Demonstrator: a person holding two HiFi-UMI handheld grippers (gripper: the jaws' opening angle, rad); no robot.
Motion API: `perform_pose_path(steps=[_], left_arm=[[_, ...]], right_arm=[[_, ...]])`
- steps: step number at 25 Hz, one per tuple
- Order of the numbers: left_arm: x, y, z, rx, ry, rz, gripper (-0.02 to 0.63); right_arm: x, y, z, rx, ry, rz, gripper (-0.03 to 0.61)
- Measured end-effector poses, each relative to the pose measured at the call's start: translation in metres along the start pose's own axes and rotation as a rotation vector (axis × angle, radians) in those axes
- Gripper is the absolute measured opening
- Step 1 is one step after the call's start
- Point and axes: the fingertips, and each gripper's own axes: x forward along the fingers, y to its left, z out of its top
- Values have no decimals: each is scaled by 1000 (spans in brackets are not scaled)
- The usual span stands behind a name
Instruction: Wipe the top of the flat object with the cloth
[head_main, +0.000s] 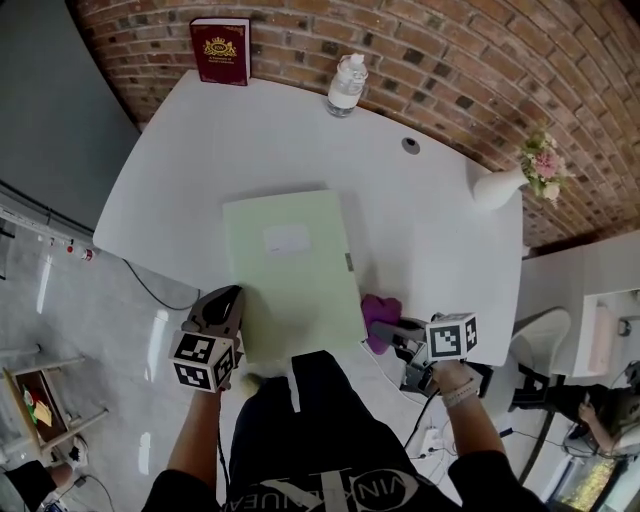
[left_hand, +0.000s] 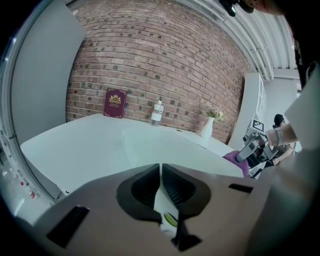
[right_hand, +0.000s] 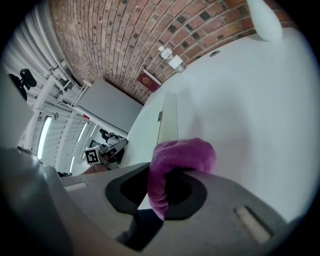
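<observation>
A pale green flat folder (head_main: 290, 275) lies in the middle of the white table (head_main: 170, 160). My left gripper (head_main: 232, 298) is shut, its tips at the folder's near left edge; I cannot tell whether they pinch that edge. In the left gripper view the jaws of the left gripper (left_hand: 160, 172) meet, and the folder (left_hand: 160, 145) stretches ahead. My right gripper (head_main: 388, 328) is shut on a purple cloth (head_main: 380, 310), just off the folder's near right corner. The cloth (right_hand: 182, 155) bulges out of the right gripper (right_hand: 160, 175), over bare table beside the folder (right_hand: 167, 120).
A red book (head_main: 220, 50) stands against the brick wall at the far left. A water bottle (head_main: 346, 85) is at the far edge, and a white vase with flowers (head_main: 505, 183) at the far right. A cable hole (head_main: 410, 145) sits behind the folder.
</observation>
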Motion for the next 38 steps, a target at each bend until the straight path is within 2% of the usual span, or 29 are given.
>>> perform_pose_path(steps=[3, 6, 8, 12, 16, 20, 25, 27, 31, 38], left_arm=[[1, -1, 0, 7, 6, -3, 21], [2, -3, -1, -3, 23, -21, 21], [2, -3, 0, 2, 40, -32, 21], [3, -3, 13, 53, 15, -30, 21], [7, -1, 20, 79, 6, -6, 21], [13, 5, 26, 59, -15, 37, 21], [22, 11, 37, 46, -44, 85, 21], [25, 14, 39, 49, -39, 109, 21], [28, 18, 39, 48, -19, 149, 21], [28, 24, 37, 36, 15, 191, 21]], right_arm=[[-9, 6, -10, -23, 36, 14, 63], [-29, 13, -15, -101, 96, 25, 62], [-45, 17, -3, -175, 87, 6, 63], [-61, 27, 63, -381, -17, -31, 63], [-34, 48, 135, -576, -51, 22, 63], [25, 67, 196, -717, 6, 92, 63], [112, 94, 244, -890, 141, 176, 63], [148, 104, 257, -921, 185, 217, 63], [214, 120, 265, -912, 287, 306, 63], [287, 140, 238, -908, 479, 424, 63]])
